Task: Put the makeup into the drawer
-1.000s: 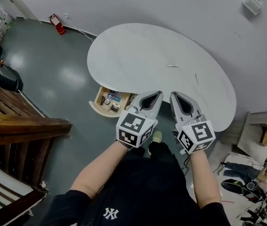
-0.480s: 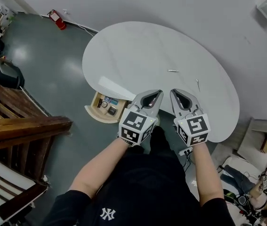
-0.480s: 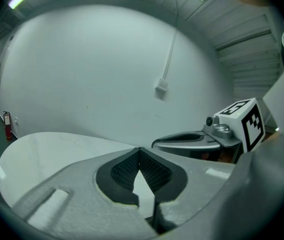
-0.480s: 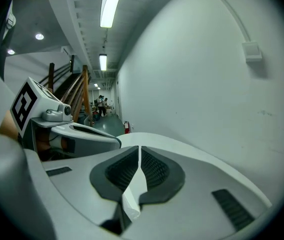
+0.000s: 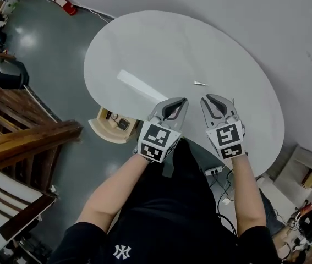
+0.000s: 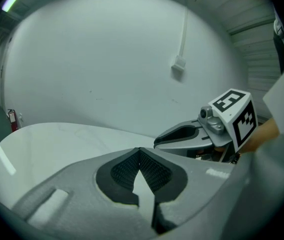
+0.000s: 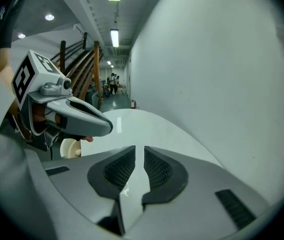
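Note:
An open cream drawer sticks out under the near-left edge of the white oval table. Small makeup items lie inside it. My left gripper is shut and empty, hovering over the table's near edge to the right of the drawer. Just right of it, my right gripper is also shut with nothing in it. In the left gripper view my left gripper shows its tips meeting. The right gripper view shows my right gripper with only a sliver between its pads, and the drawer lower left.
A small pale object lies on the tabletop beyond the grippers. Wooden steps stand at the left. A red fire extinguisher sits by the far wall. A power strip lies on the floor under the table.
Both grippers have moved forward from beside the table's edge to over it, and stayed shut. The drawer now lies farther left of them.

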A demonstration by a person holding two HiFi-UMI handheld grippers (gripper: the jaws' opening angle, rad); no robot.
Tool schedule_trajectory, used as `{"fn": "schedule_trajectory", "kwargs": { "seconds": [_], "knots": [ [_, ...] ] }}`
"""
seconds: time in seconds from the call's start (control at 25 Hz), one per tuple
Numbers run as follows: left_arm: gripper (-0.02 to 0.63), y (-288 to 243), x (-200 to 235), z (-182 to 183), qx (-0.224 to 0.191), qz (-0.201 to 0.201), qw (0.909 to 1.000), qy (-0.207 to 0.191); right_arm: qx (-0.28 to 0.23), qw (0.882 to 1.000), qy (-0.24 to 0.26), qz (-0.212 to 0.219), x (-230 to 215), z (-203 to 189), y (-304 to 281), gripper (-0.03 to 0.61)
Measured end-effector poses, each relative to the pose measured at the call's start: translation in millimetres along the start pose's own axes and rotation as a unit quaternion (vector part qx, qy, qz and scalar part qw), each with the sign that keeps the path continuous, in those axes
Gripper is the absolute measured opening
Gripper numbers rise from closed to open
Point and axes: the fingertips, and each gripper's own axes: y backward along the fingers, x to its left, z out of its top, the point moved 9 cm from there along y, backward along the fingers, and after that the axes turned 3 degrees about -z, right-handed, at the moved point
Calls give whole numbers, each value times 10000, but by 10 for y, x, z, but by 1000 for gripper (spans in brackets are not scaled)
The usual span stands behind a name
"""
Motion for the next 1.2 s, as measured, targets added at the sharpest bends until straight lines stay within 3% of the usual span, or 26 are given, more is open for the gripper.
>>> {"fn": "schedule_trajectory", "kwargs": {
  "seconds": [0.48, 0.88, 1.2],
  "knots": [
    [8, -781, 299, -327, 437, 347, 9981, 265, 1202, 9855, 975, 697, -440, -526, -943, 95],
    [8, -1034, 462, -489, 678, 477, 9943, 669, 1777, 9667, 1476, 1100, -593, -751, -1429, 118],
    [8, -1044, 537, -612, 784, 468, 9925, 818, 2003, 9573, 1568, 1375, -544, -828, -1585, 120]
  ]
}}
